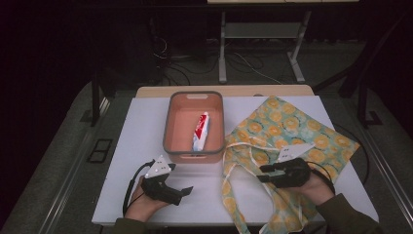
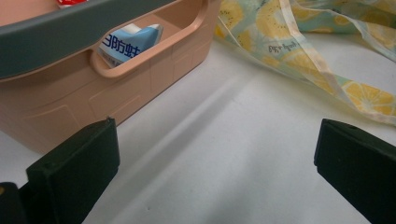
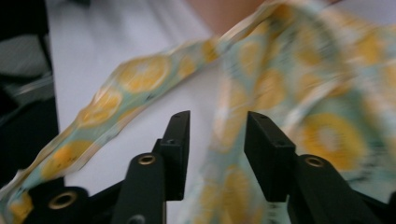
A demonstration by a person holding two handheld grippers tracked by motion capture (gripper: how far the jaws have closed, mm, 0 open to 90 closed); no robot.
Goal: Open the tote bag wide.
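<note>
While the left hand-held gripper [image 2: 217, 154] gapes wide beside the bin [image 2: 140, 79], the right hand-held gripper [image 3: 217, 140] narrowly straddles the bag [image 3: 327, 116].

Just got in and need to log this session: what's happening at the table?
A person holds a tool in each hand. The right tool, partly open, is over the lemon-print cloth bag, with fabric between its jaws but no grip yet. The left tool is wide open and empty over the white table, near the pink bin holding a toothpaste tube.

Red-white toothpaste tube [image 1: 200, 130] lying flat in peach bin [image 1: 168, 124], lemon-print cloth bag [image 1: 292, 131] spread flat beside it
</note>
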